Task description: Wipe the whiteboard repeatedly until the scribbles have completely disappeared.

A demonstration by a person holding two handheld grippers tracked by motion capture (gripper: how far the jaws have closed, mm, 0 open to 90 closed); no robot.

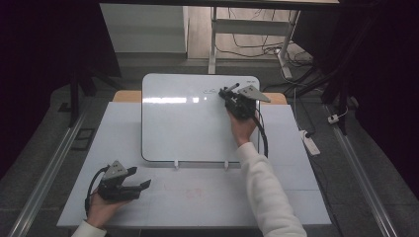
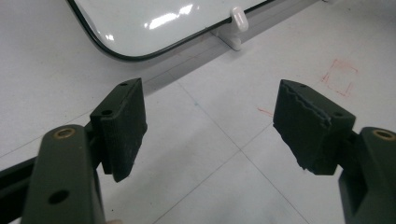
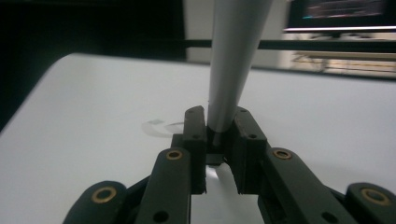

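High view: the right gripper [image 1: 231, 93] is clamped on a marker [image 1: 230, 89] at the upper right corner of the whiteboard [image 1: 188, 123], beside faint strokes too small to read. The marker looks light, rigid and smooth, so it is best pinched low on the barrel. Below the whiteboard's lower left corner, the left gripper [image 1: 143, 184] rests wide open and empty.

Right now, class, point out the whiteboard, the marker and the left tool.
whiteboard [image 1: 188, 128]: high view, bare middle of its white surface.
marker [image 3: 231, 60]: right gripper view, grey barrel above the jaws gripping it.
left tool [image 1: 141, 186]: high view, between its open fingertips.
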